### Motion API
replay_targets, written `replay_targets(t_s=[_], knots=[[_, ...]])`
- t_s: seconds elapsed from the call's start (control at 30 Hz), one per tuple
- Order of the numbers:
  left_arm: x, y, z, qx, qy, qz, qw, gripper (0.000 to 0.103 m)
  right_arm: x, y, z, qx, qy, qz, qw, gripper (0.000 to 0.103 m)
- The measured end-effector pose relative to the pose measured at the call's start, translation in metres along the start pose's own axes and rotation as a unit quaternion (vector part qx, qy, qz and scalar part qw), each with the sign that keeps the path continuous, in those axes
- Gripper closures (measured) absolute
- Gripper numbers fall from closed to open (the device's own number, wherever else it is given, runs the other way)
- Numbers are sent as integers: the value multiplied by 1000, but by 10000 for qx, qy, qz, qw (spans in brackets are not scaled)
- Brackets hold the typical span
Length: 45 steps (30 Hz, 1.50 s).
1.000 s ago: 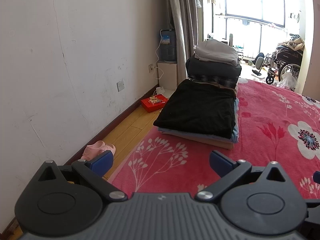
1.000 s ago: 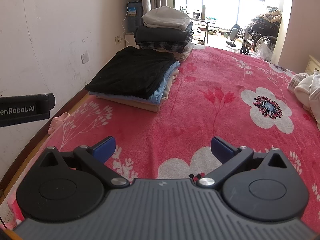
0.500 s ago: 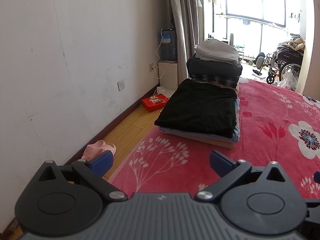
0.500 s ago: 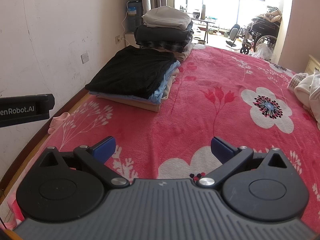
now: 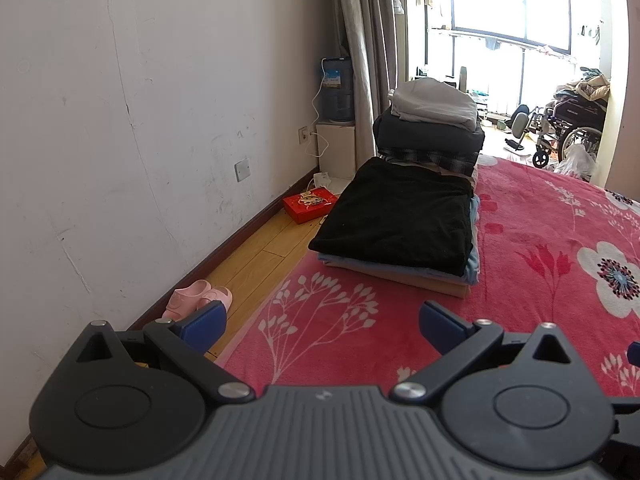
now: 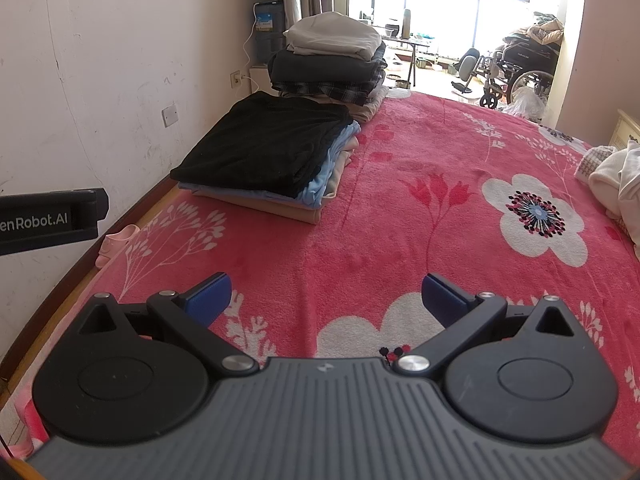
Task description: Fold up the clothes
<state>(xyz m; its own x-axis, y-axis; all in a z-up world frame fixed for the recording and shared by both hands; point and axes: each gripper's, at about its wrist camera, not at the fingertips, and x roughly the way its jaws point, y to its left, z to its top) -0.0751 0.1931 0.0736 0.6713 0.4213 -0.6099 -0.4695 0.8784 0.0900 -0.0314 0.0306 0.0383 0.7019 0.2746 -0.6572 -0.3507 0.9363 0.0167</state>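
Two folded stacks [image 6: 268, 152] sit on the bed's [image 6: 400, 220] left edge — taller stack [image 6: 332, 60] behind.

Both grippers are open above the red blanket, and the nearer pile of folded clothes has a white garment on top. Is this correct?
Not entirely. In the right wrist view the nearer pile has a black garment on top. Both grippers, left gripper and right gripper, are open above the red blanket.

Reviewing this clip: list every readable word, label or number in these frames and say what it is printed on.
"enRobot.AI": white print on the black bar at the left edge of the right wrist view; its start is cut off by the frame.
Label on the blue water jug: too small to read.
Red box on the floor: no legible print.
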Motion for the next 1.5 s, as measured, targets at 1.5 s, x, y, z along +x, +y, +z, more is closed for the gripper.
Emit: replay_targets(t_s=[1.5], knots=[[1, 4, -1, -17, 21, 9, 10000, 0, 0, 4, 1, -70, 35, -14, 10000, 1]])
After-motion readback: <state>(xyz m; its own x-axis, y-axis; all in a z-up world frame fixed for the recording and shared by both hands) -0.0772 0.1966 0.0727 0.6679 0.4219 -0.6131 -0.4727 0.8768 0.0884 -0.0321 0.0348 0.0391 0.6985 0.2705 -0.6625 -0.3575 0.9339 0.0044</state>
